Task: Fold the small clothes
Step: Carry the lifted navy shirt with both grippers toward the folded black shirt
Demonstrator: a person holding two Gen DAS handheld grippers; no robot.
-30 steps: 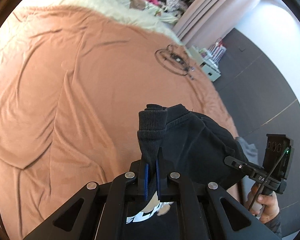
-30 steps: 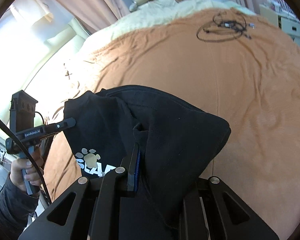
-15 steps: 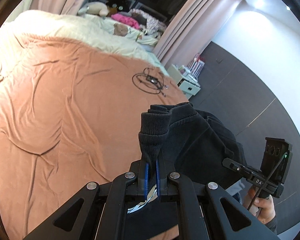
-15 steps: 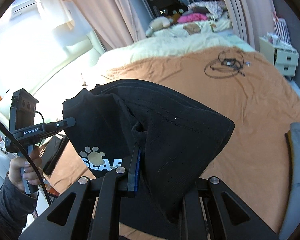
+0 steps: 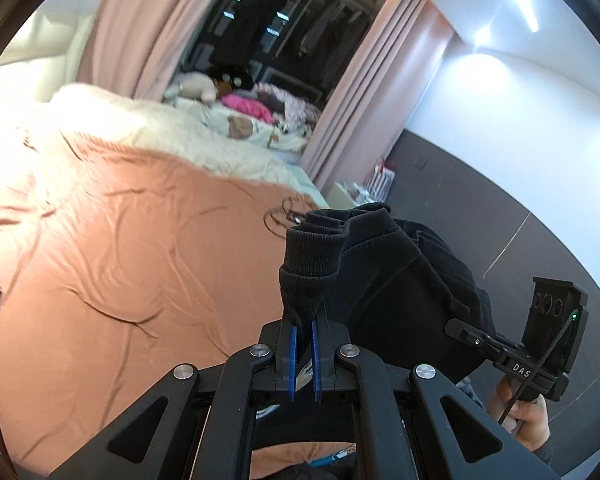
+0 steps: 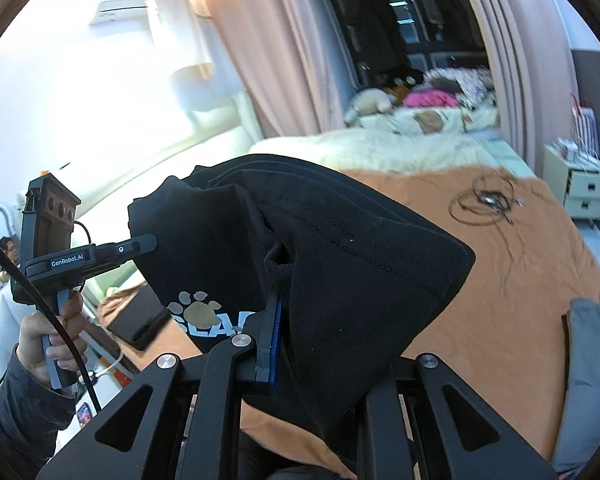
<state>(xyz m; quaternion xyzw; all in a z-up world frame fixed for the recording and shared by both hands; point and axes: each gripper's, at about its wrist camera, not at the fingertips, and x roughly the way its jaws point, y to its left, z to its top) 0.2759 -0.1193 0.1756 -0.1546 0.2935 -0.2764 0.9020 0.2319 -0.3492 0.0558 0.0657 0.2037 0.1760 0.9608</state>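
Observation:
A black sweatshirt (image 5: 396, 276) with a white paw print (image 6: 198, 310) hangs in the air between both grippers, above the orange bedspread (image 5: 120, 248). My left gripper (image 5: 304, 320) is shut on its ribbed cuff (image 5: 308, 276). My right gripper (image 6: 284, 312) is shut on another edge of the sweatshirt (image 6: 340, 260), whose cloth drapes over the right finger. Each view shows the other gripper: the right one (image 5: 472, 334) in the left wrist view, the left one (image 6: 146, 245) in the right wrist view.
A coil of black cable (image 6: 484, 202) lies on the far right of the bedspread. A cream blanket (image 5: 172, 132) with soft toys and clothes lies beyond. A white drawer unit (image 6: 584, 188) stands at the right. A grey garment (image 6: 592, 380) lies at the bed's near right.
Both grippers have risen and tilted up with the sweatshirt, lifting it off the bed. The views now take in the curtains and the far wall.

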